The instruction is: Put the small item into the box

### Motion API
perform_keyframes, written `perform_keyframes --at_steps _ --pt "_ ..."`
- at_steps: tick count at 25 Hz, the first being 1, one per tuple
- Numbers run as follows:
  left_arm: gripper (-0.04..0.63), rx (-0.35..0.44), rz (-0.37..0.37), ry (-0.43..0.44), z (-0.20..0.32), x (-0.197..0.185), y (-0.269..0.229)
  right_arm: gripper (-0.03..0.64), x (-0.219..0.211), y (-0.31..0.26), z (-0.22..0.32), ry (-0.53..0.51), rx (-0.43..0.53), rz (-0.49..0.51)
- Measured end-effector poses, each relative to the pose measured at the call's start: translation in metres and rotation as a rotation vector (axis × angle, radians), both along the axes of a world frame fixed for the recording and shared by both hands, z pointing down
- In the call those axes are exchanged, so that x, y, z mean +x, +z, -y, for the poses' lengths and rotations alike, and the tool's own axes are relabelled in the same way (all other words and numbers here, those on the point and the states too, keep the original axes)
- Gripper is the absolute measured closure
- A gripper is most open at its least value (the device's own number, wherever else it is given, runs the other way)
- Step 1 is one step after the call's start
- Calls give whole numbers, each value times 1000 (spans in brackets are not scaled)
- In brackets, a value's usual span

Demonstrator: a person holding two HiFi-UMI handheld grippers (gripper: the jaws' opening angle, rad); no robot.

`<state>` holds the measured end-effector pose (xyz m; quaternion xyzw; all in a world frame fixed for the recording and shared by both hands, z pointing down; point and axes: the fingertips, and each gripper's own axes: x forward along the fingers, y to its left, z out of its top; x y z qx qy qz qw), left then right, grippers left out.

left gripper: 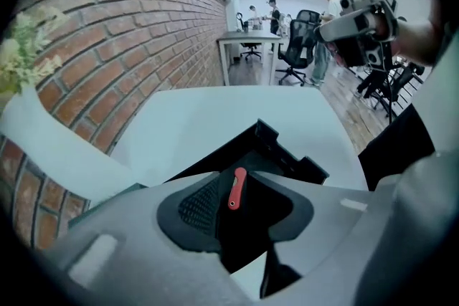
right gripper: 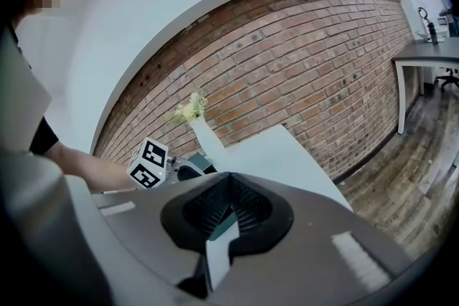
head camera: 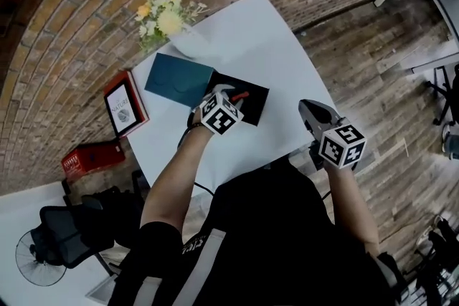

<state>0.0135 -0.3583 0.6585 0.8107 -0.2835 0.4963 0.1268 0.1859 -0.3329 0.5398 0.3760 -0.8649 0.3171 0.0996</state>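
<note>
The small red item [left gripper: 236, 188], slim like a folded pocket knife, lies inside the open black box [left gripper: 287, 154] on the white tabletop [head camera: 251, 32]. My left gripper [left gripper: 244, 208] hangs directly above it, pointing steeply down, jaws spread wide and touching nothing; the item shows in the gap between them, apart from both pads.

By my reading the placing step is done and the release made. The next move calls for lifting the left gripper straight clear of the box walls without nudging the item. The teal panel [head camera: 179, 79] touching the box's far-left edge may be its lid, though I cannot confirm that.

My right gripper [head camera: 307, 110] waits off the tabletop's near-right edge, well apart from the box, jaws closed tip to tip on nothing.

A vase of flowers [head camera: 168, 14] stands at the tabletop's far end, by the brick wall.

The box interior is dark, so I cannot tell exactly how the item rests on its floor. In the head view my left gripper covers part of the box, and only the item's end peeks out.
</note>
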Motion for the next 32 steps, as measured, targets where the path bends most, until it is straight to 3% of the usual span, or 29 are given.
perform_keyframes --at_steps 11,17,26,32 --pt "515 132 -154 -305 -8 -23 -75 615 -33 -17 25 -161 48 63" --pt "522 215 -303 -456 -18 -33 -120 615 -42 -26 31 -213 76 51" --pt "573 295 -490 -513 -42 -73 -160 615 -83 -51 11 -212 149 -18" --pt "588 364 -575 -493 -62 -116 -192 615 -117 -96 -3 -157 247 -21"
